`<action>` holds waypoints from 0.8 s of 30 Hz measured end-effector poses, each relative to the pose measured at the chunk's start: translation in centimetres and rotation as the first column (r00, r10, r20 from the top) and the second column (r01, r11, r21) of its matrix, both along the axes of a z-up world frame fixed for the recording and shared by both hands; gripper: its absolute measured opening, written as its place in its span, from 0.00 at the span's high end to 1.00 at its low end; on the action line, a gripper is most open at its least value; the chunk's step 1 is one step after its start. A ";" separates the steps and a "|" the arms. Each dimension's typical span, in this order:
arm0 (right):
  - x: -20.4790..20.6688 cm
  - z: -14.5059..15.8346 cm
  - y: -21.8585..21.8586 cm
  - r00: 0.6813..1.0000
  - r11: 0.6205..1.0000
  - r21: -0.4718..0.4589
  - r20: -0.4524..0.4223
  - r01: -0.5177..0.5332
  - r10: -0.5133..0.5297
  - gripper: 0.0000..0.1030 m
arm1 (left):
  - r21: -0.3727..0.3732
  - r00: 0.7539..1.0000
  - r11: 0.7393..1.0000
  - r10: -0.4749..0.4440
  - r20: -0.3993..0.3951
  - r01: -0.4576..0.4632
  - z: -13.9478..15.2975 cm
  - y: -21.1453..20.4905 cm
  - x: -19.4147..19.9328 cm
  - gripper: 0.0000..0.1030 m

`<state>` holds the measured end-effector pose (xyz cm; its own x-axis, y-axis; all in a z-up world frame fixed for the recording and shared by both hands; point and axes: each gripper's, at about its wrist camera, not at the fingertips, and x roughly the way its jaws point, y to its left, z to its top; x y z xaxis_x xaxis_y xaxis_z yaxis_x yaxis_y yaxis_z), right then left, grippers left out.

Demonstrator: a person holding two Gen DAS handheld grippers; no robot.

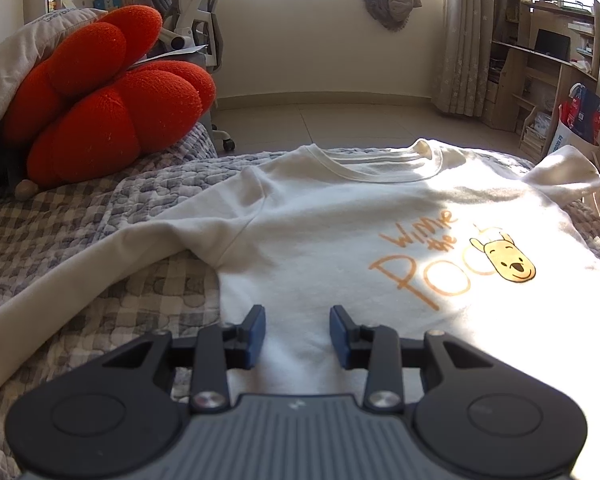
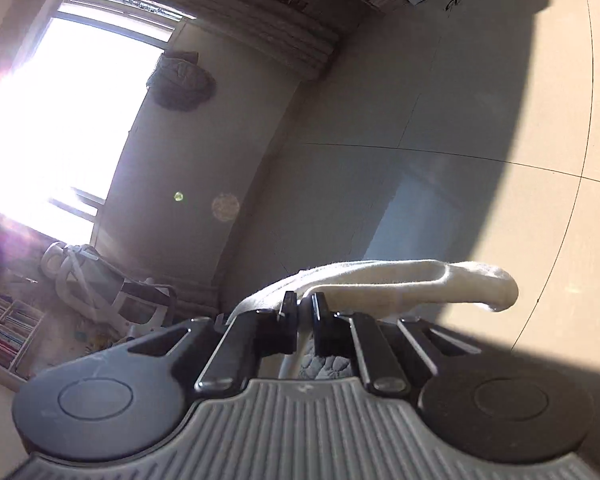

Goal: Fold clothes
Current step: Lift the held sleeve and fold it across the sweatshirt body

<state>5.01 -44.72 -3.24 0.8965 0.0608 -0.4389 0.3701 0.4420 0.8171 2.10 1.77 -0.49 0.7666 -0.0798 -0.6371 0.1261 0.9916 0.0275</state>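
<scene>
Pinching the cream sweatshirt's (image 1: 320, 216) right sleeve (image 2: 400, 284) in my right gripper (image 2: 300, 312), lifted to fold inward; left gripper (image 1: 297, 332) hovers over its hem, jaws apart, sweatshirt lying print-up on the bed (image 1: 100, 240).

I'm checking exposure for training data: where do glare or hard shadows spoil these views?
Left wrist view: sunlight washes out the right side of the sweatshirt. Right wrist view: the window blows out with flare, and a hard shadow edge crosses the floor.
</scene>
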 end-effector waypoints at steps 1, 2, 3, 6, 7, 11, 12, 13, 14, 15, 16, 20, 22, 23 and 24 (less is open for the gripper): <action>0.3 -1.0 0.3 0.997 1.000 -0.004 -0.079 -0.006 0.006 0.91 | -0.001 1.000 1.000 0.001 0.000 -0.001 0.0 0.0 0.0 0.65; 0.8 -2.2 0.5 0.986 1.000 -0.004 -0.164 -0.013 0.012 0.91 | -0.003 1.000 1.000 0.003 -0.001 -0.003 0.0 0.1 0.0 0.65; 0.6 -3.4 0.4 0.977 0.999 0.041 -0.214 0.005 0.004 0.91 | -0.004 1.000 1.000 0.005 -0.001 -0.005 0.0 0.1 0.0 0.65; -1.7 -2.6 0.9 0.992 0.998 0.007 -0.107 0.065 -0.063 0.91 | -0.009 1.000 1.000 0.011 -0.003 -0.011 0.1 0.3 -0.1 0.65; -2.4 -1.7 1.2 0.995 0.996 -0.032 -0.056 0.079 -0.080 0.92 | -0.011 1.000 1.000 0.011 -0.003 -0.011 0.1 0.4 -0.1 0.65; -3.1 0.0 1.2 0.989 0.986 -0.085 0.042 0.144 -0.141 0.97 | -0.025 1.000 1.000 0.017 -0.004 -0.017 0.3 0.5 0.0 0.65; -3.0 -0.1 1.3 0.989 0.985 -0.090 0.047 0.146 -0.142 0.97 | -0.031 1.000 0.999 0.020 -0.003 -0.020 0.4 0.6 -0.1 0.65; -3.0 -0.3 1.3 0.991 0.987 -0.087 0.037 0.133 -0.131 0.97 | -0.037 1.000 0.999 0.023 -0.002 -0.023 0.5 0.7 -0.1 0.65; -3.0 -0.9 1.3 0.994 0.993 -0.048 0.034 0.108 -0.107 0.97 | -0.043 1.000 0.999 0.027 -0.001 -0.027 0.6 0.9 -0.2 0.65; -3.1 -2.0 0.6 0.997 0.997 0.037 0.032 0.066 -0.068 0.95 | -0.049 1.000 0.998 0.030 -0.001 -0.030 0.7 1.0 -0.2 0.65; -3.2 -2.7 0.1 0.999 0.994 0.100 0.023 0.047 -0.050 0.91 | -0.055 0.999 0.998 0.033 0.000 -0.033 0.8 1.1 -0.3 0.65; -4.3 -3.9 -0.8 0.999 0.965 0.256 -0.013 0.053 -0.051 0.44 | -0.079 0.999 0.996 0.046 0.003 -0.046 1.2 1.7 -0.5 0.64; -4.4 -3.5 -0.6 0.999 0.957 0.284 -0.004 0.051 -0.052 0.33 | -0.091 0.999 0.995 0.051 0.000 -0.051 1.3 1.8 -0.5 0.64; -4.1 -3.1 -0.5 0.999 0.959 0.277 -0.012 0.053 -0.052 0.33 | -0.097 0.999 0.994 0.052 -0.003 -0.052 1.3 1.9 -0.5 0.63; -3.8 -2.7 -0.4 0.998 0.961 0.270 -0.020 0.056 -0.052 0.32 | -0.103 0.999 0.993 0.054 -0.006 -0.054 1.3 1.9 -0.4 0.63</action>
<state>1.19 -45.14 -5.96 0.8963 0.1301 -0.4240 0.3982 0.1847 0.8985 1.67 3.70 0.81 0.7698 -0.1034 -0.6298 0.0721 0.9946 -0.0751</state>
